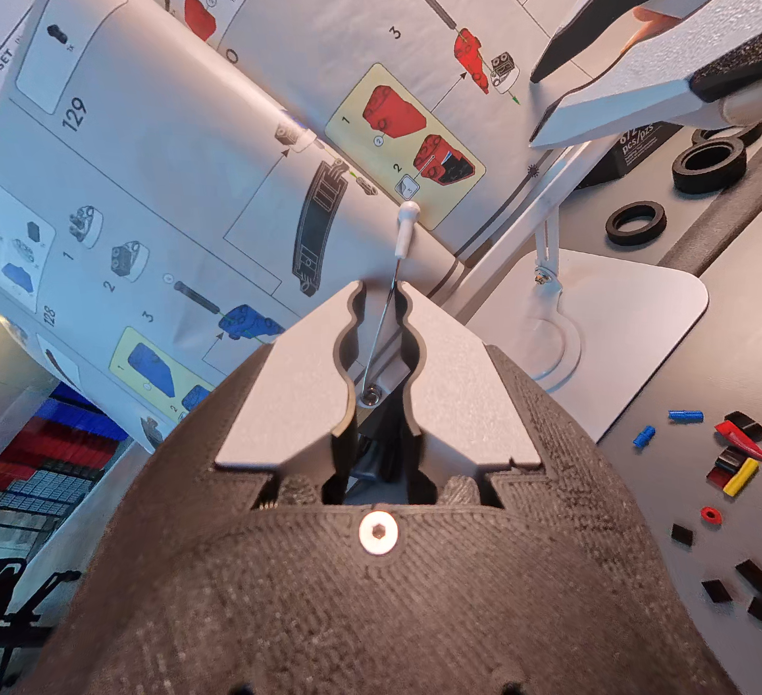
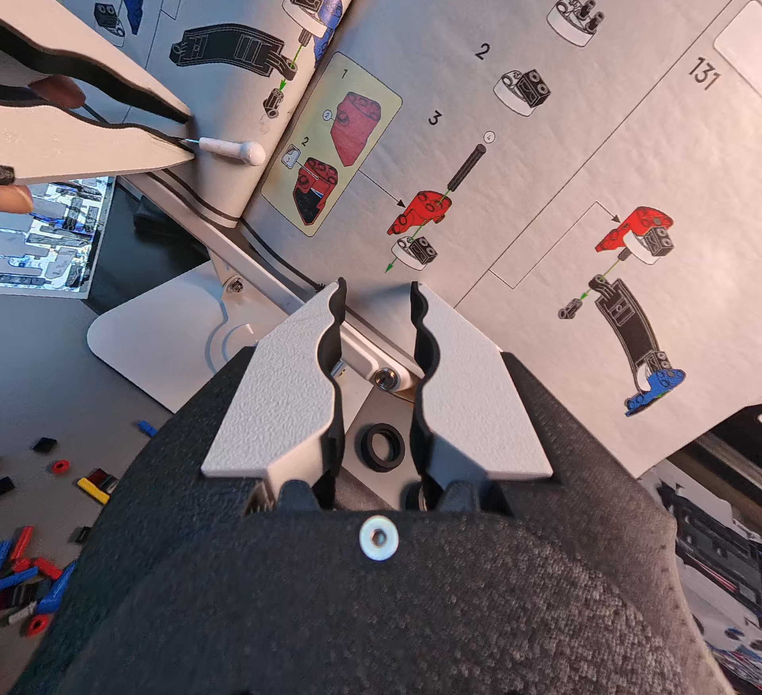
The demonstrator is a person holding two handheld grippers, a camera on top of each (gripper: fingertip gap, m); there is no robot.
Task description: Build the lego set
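The open instruction booklet (image 1: 206, 139) (image 2: 536, 180) stands on a white book stand (image 1: 618, 325) (image 2: 165, 345). The stand's thin wire page holder with a white tip (image 1: 406, 230) (image 2: 231, 149) lies across the left page near the spine. My left gripper (image 1: 380, 285) (image 2: 190, 137) is narrowly open around the wire, which runs along its right finger. My right gripper (image 2: 377, 283) (image 1: 532, 111) is open and empty, close to the lower edge of the right page. Loose bricks (image 1: 734, 456) (image 2: 29, 576) lie on the grey table.
Two black tyres (image 1: 709, 164) (image 1: 635, 222) lie behind the stand, beside a dark box (image 1: 643, 147). Another black tyre (image 2: 381, 446) shows between my right fingers. A printed sheet (image 2: 49, 234) lies at the left. A person's fingertips (image 2: 53, 92) show at the left gripper. My hands' fingertips stand some 11 centimeters from each other.
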